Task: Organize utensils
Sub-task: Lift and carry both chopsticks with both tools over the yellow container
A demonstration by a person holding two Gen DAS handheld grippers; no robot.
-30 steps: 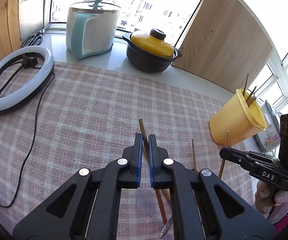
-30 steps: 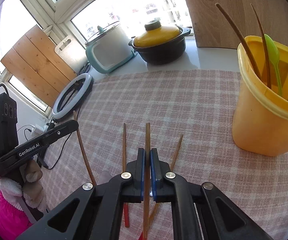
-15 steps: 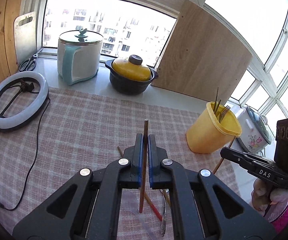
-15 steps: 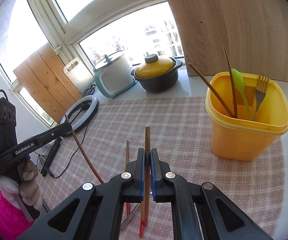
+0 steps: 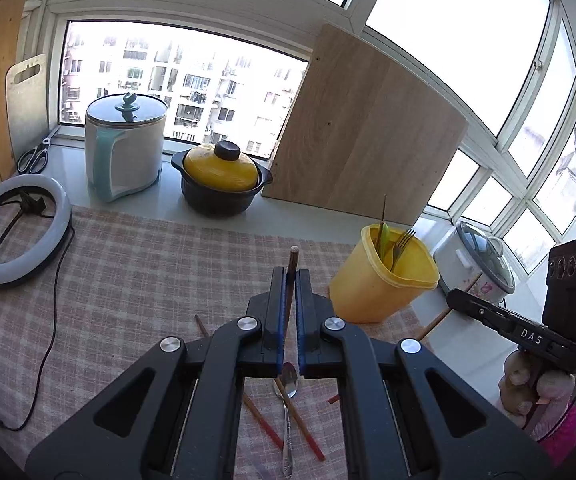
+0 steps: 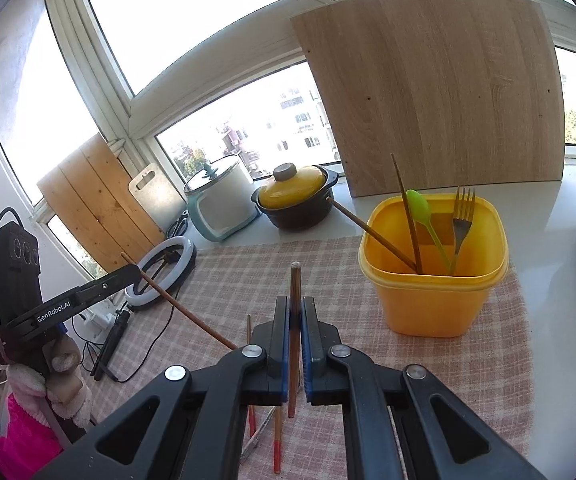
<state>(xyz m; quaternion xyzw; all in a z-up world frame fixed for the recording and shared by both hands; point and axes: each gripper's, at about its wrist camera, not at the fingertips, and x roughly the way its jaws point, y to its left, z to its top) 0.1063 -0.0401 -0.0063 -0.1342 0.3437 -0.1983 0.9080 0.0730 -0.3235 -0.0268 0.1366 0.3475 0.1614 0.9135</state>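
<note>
My left gripper (image 5: 290,276) is shut on a brown wooden chopstick (image 5: 293,260) and holds it well above the checked cloth. My right gripper (image 6: 295,304) is shut on another wooden chopstick (image 6: 295,284), also lifted. A yellow tub (image 5: 382,286) stands at the right; in the right wrist view the tub (image 6: 434,296) holds two chopsticks, a green spoon (image 6: 420,204) and a fork (image 6: 463,208). On the cloth below lie a metal spoon (image 5: 287,388) and red-tipped chopsticks (image 5: 262,420).
A black pot with a yellow lid (image 5: 220,182), a white and teal cooker (image 5: 126,148) and a leaning wooden board (image 5: 364,132) stand at the back. A ring light (image 5: 16,228) with its cable lies at left. A white rice cooker (image 5: 476,264) stands right of the tub.
Both grippers have risen from the cloth, each lifting its chopstick. The yellow tub now lies lower and farther off in both views.
</note>
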